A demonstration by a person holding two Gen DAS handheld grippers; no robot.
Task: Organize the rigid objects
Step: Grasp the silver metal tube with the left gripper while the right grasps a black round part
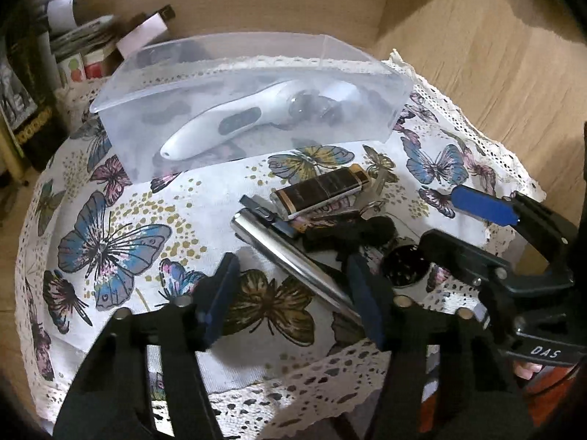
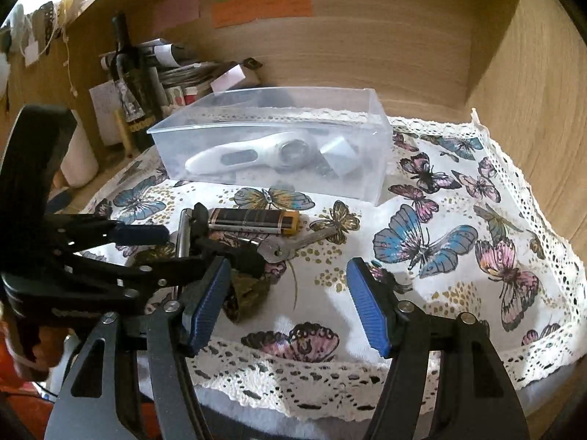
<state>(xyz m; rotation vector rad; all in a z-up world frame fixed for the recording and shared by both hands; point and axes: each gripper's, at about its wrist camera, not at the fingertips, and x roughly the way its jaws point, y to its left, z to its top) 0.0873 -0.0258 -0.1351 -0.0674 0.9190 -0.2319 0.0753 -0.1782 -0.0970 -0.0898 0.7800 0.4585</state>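
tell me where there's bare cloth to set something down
Free: the butterfly cloth right of the key, up to its lace edge, and the left stretch before the clear box. Crowded: the cluster of lighter, metal tube and key.

Light wooden panels [image 2: 367, 47] close in the back and right side like the inside of a cabinet, with pink, green and orange paper notes [image 2: 262, 5] stuck on the back wall. A white butterfly-print cloth with lace edging [image 2: 458, 278] covers the surface. At the left stand a dark wine bottle [image 2: 128, 73] and stacked papers [image 1: 80, 36].
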